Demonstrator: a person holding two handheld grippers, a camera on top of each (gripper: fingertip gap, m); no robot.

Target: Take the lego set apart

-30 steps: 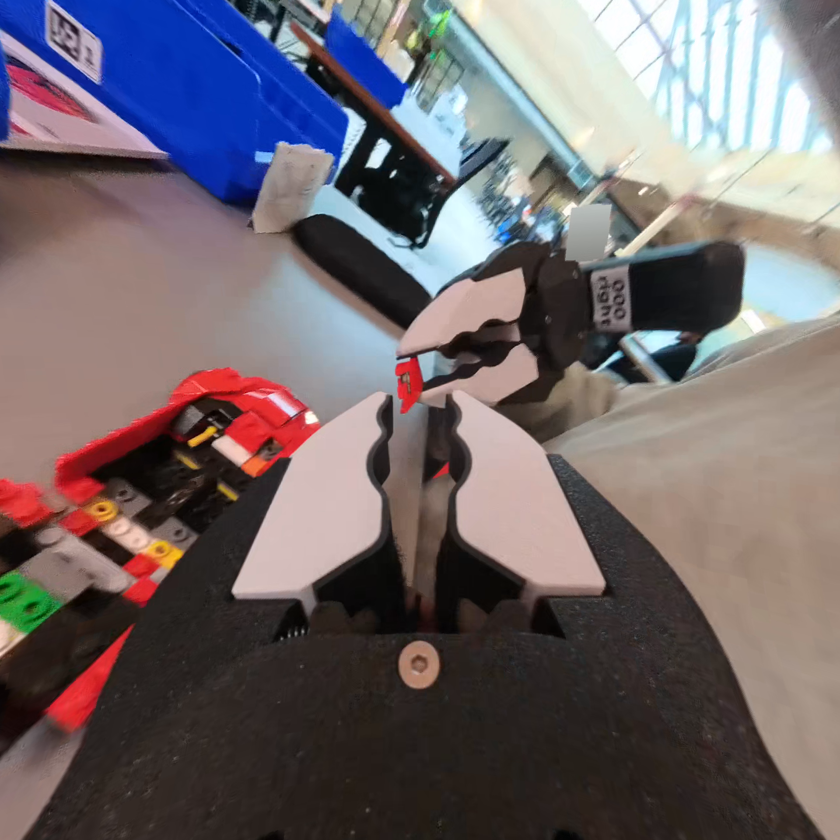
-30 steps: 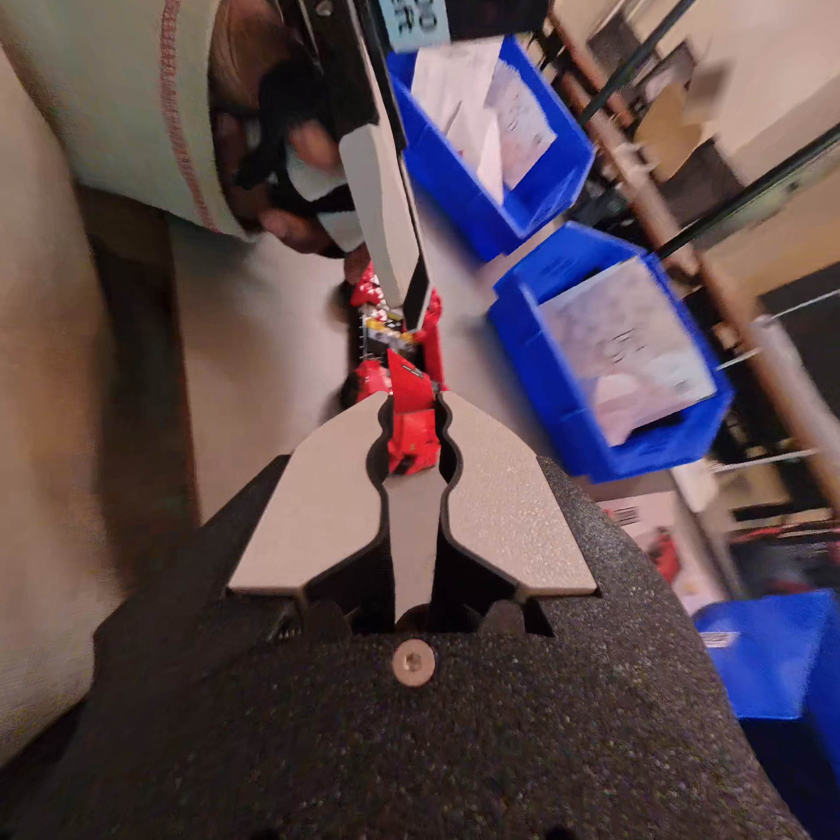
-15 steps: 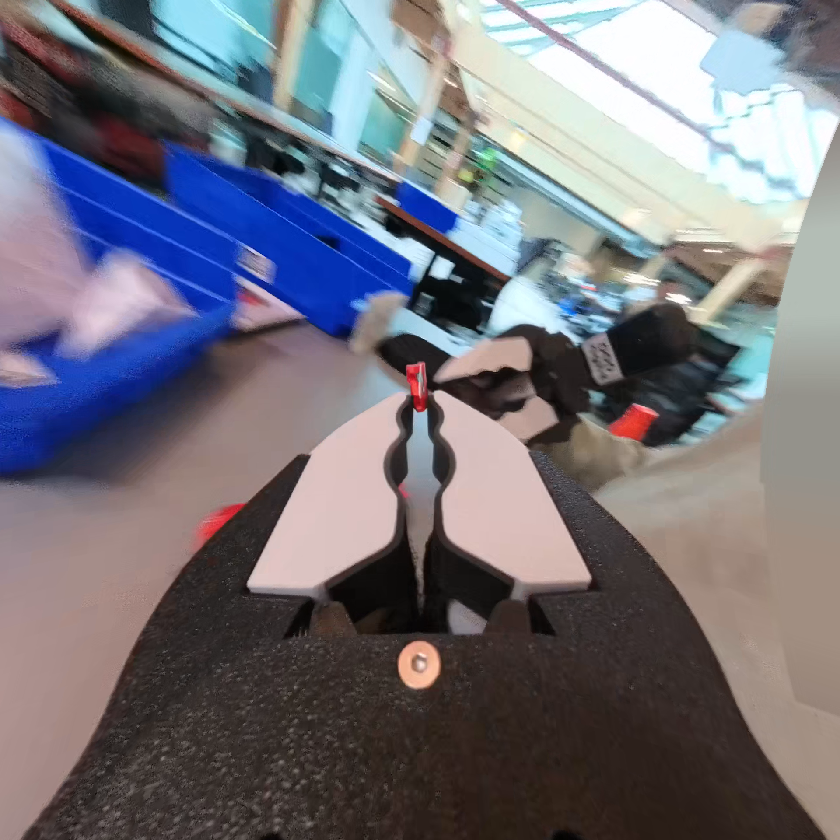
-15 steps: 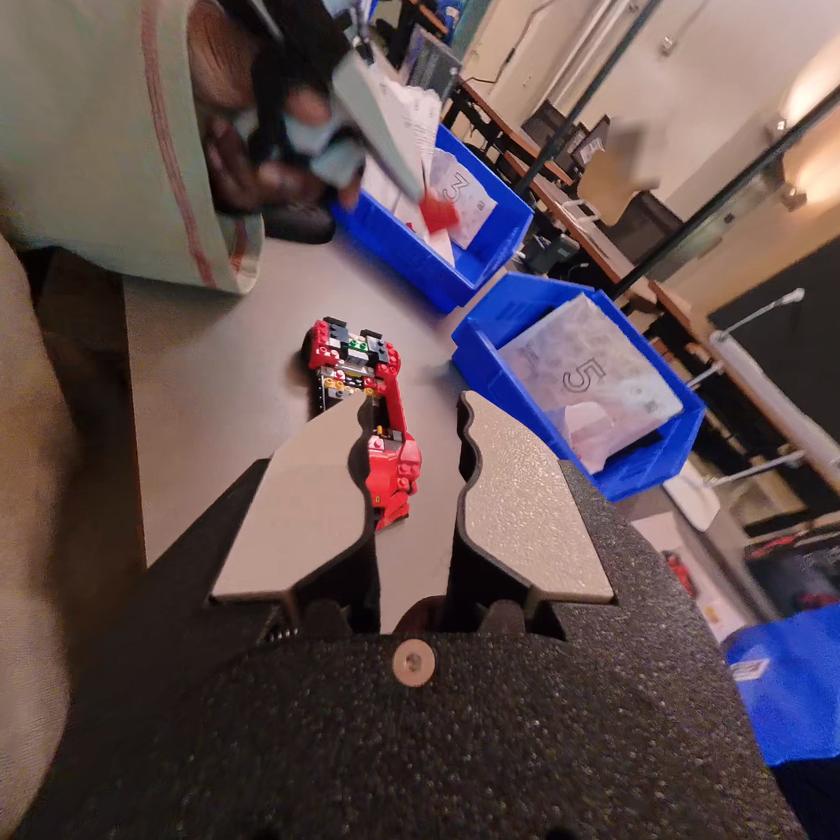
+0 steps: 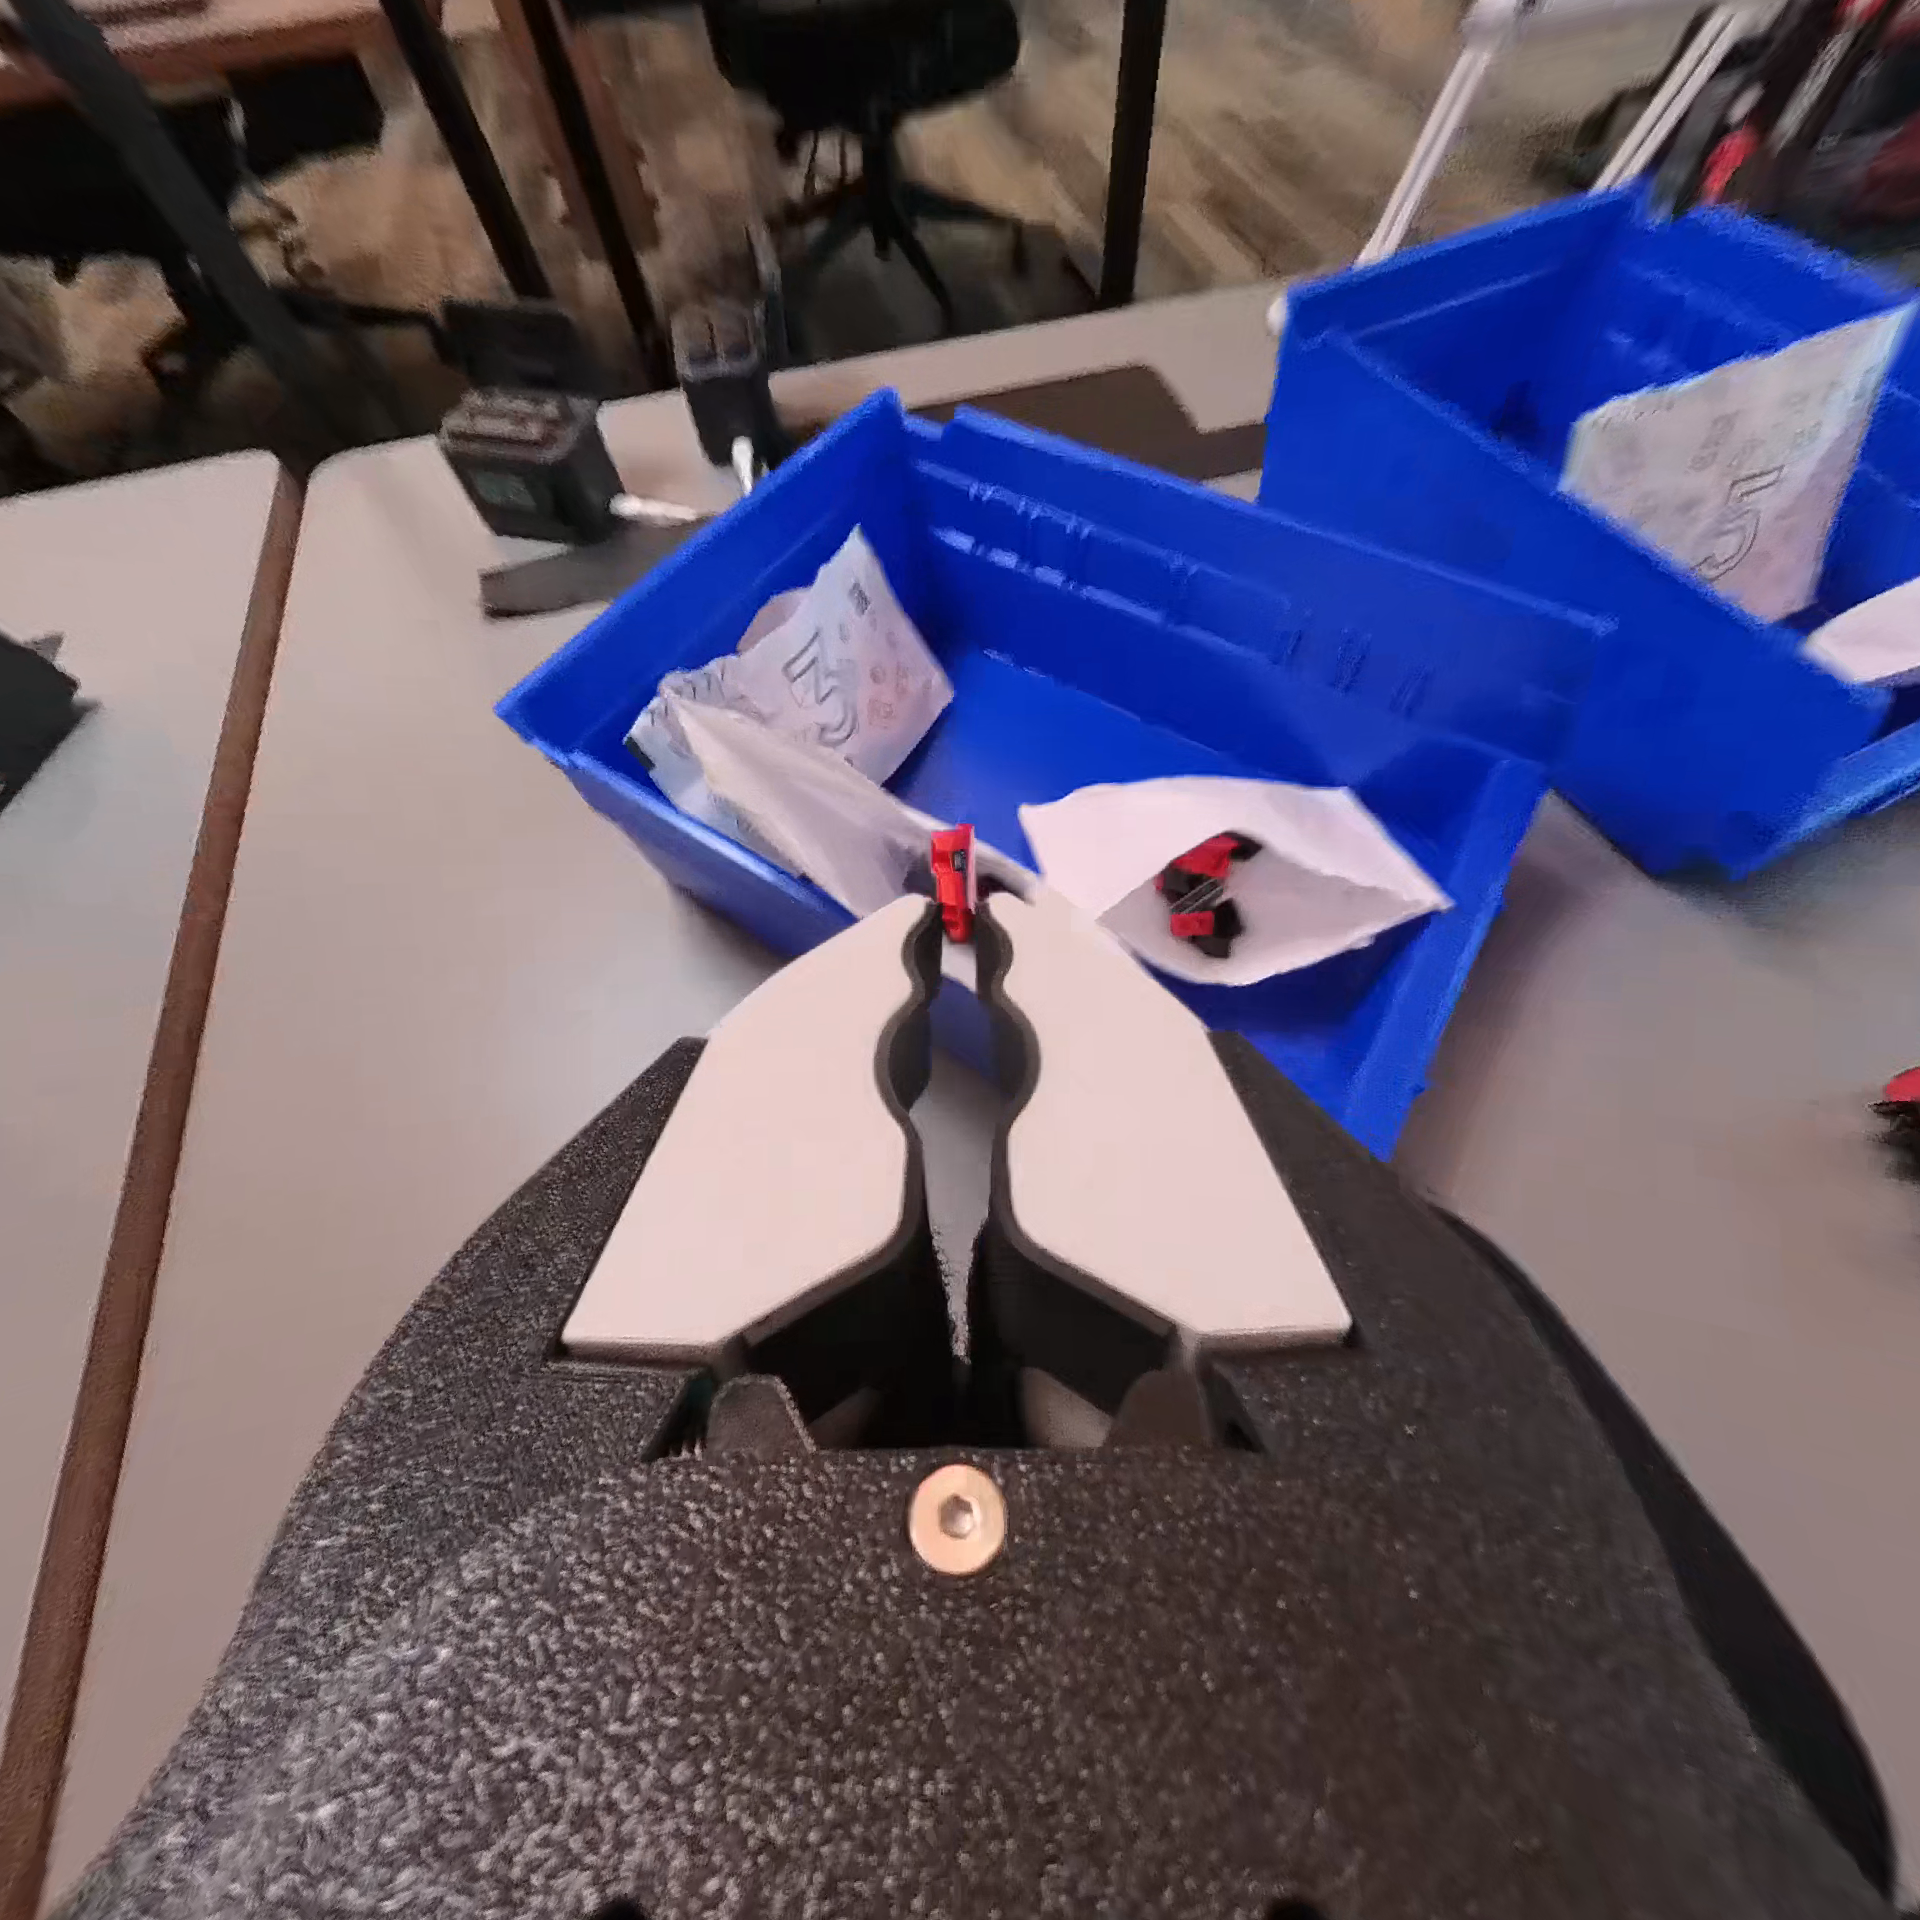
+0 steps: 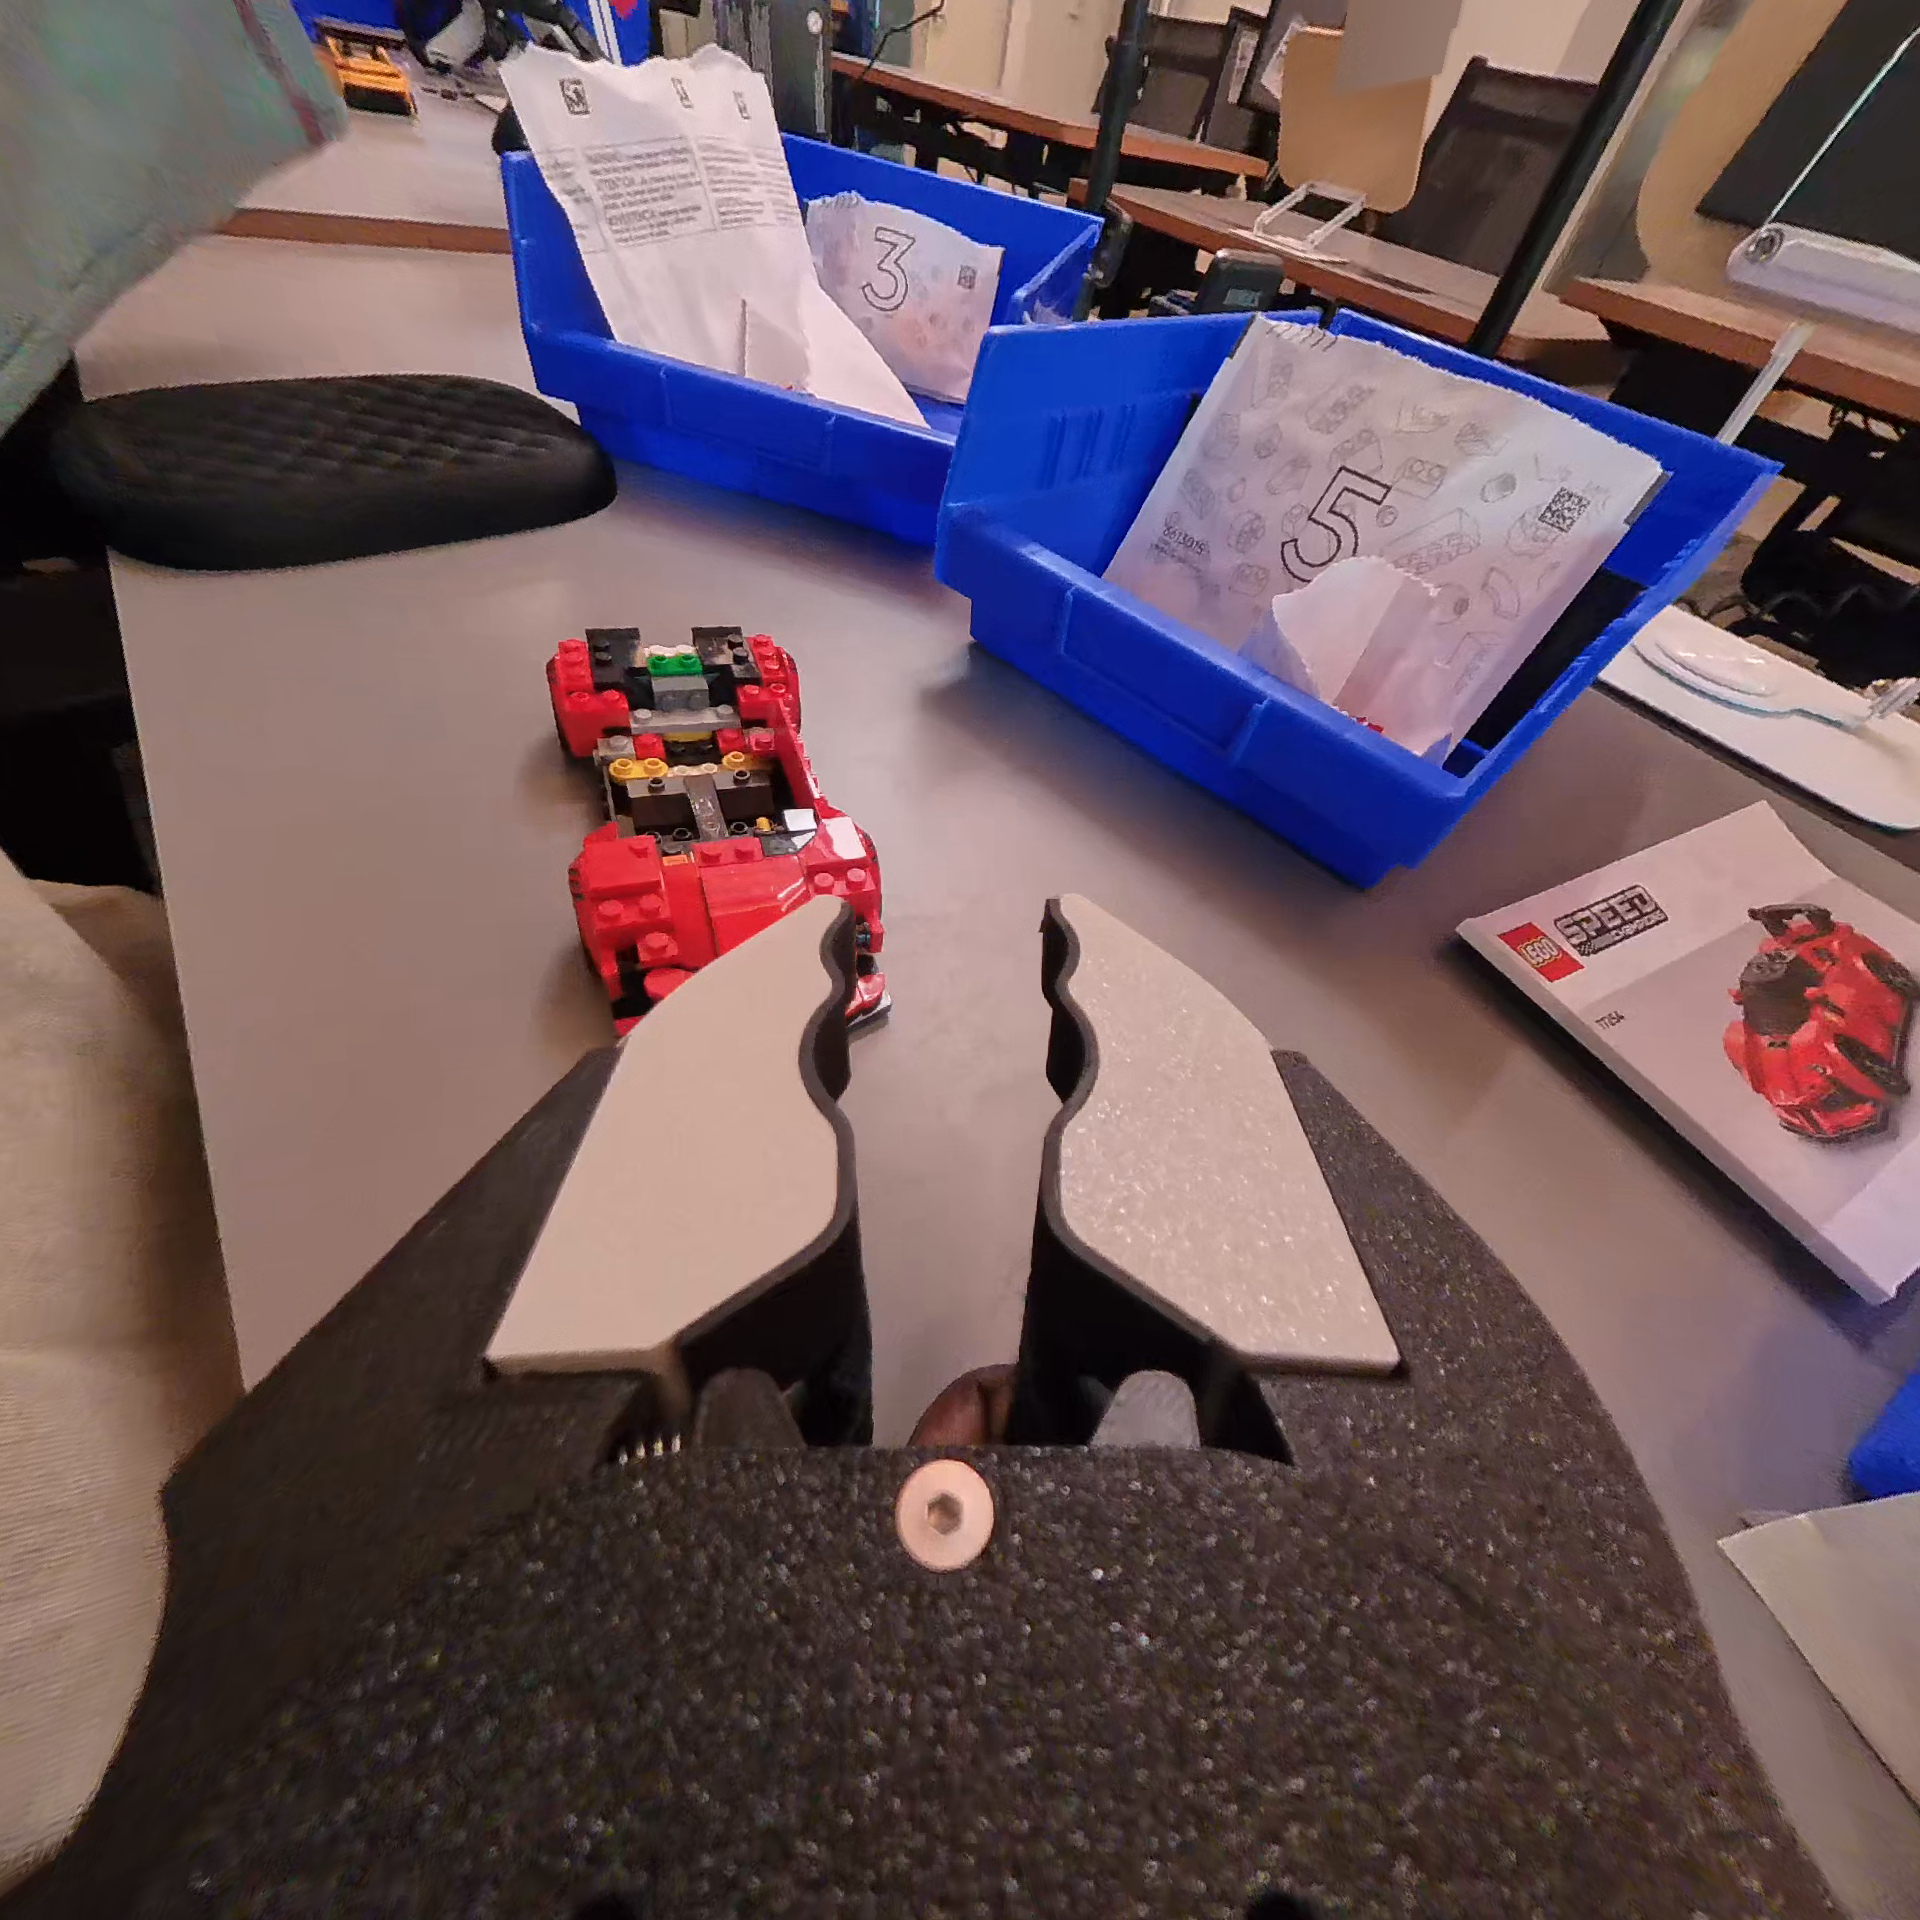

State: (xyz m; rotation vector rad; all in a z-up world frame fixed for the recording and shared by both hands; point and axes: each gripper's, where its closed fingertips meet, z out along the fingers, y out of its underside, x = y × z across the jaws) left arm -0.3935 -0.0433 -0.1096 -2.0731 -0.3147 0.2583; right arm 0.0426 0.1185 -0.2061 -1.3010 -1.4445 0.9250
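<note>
Two views, taken in turn. Left wrist view: the left claw [image 5: 958,920] is clamped on a small red brick [image 5: 952,881], pinched at the very tips of its grey fingers [image 5: 790,1122], the brick standing upright above them. It hangs just over the near rim of a blue plastic bin [image 5: 1455,862] on the grey bench [image 5: 416,935]. Inside that bin lie crumpled white paper bags, and one open bag [image 5: 1278,883] at the near right corner holds several red and black pieces [image 5: 1200,899]. A second blue bin [image 5: 1455,416] stands farther right.

Right wrist view: the right claw [image 6: 940,914] is spread wide with nothing between its fingers. The lego car [image 6: 696,810] sits on the bench just beyond and left of the claw; the left finger [image 6: 717,1122] overlaps its near end in the picture, though contact cannot be told. The car's long axis runs near to far: its smooth red sloped body is at the near end, and its open middle shows studded black, grey and yellow bricks, with a green one at the far end. Both blue bins stand beyond it, to the right, with printed paper bags [image 6: 1371,520] propped inside. A glossy booklet [image 6: 1745,1029] lies flat at the right, and a black padded rest [image 6: 322,468] lies at the far left.
</note>
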